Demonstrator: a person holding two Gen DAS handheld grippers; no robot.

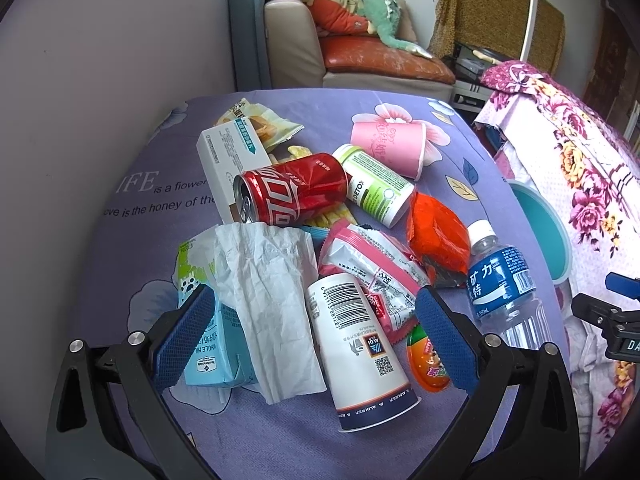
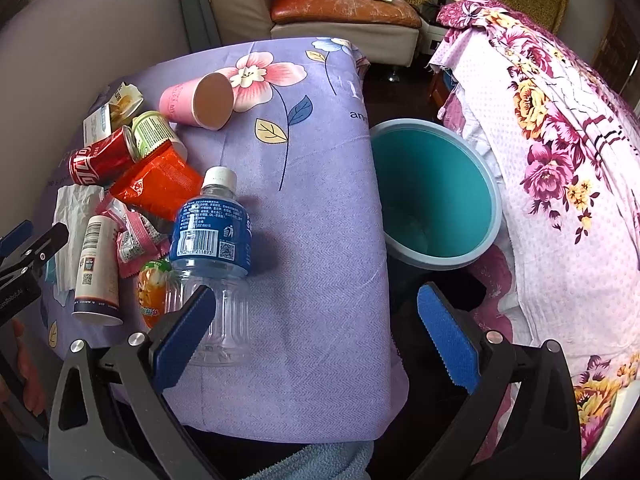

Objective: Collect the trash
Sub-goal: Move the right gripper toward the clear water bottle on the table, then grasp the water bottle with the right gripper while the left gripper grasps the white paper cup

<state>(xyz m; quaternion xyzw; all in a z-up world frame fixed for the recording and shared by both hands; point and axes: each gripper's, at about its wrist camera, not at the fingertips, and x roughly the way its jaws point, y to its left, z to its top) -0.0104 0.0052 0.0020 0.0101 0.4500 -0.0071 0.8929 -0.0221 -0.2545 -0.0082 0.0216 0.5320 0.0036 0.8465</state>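
Note:
A pile of trash lies on the purple flowered tablecloth (image 1: pixel 132 240): a red cola can (image 1: pixel 296 192), a white tissue (image 1: pixel 272 300), a white paper cup (image 1: pixel 360 344), a pink wrapper (image 1: pixel 368 264), an orange packet (image 1: pixel 438 240) and a clear water bottle (image 1: pixel 500 288). My left gripper (image 1: pixel 312 336) hangs open over the tissue and white cup, holding nothing. My right gripper (image 2: pixel 316 336) is open above the table's right edge, its left finger next to the water bottle (image 2: pixel 212 240). A teal bin (image 2: pixel 436 196) stands on the floor beside the table.
A pink cup (image 1: pixel 390 144), a green-labelled tub (image 1: pixel 376 186), a white box (image 1: pixel 232 160), a blue milk carton (image 1: pixel 222 344) and a snack bag (image 1: pixel 260 124) also lie in the pile. A flowered bedspread (image 2: pixel 560 152) rises on the right. A sofa (image 1: pixel 360 56) stands behind.

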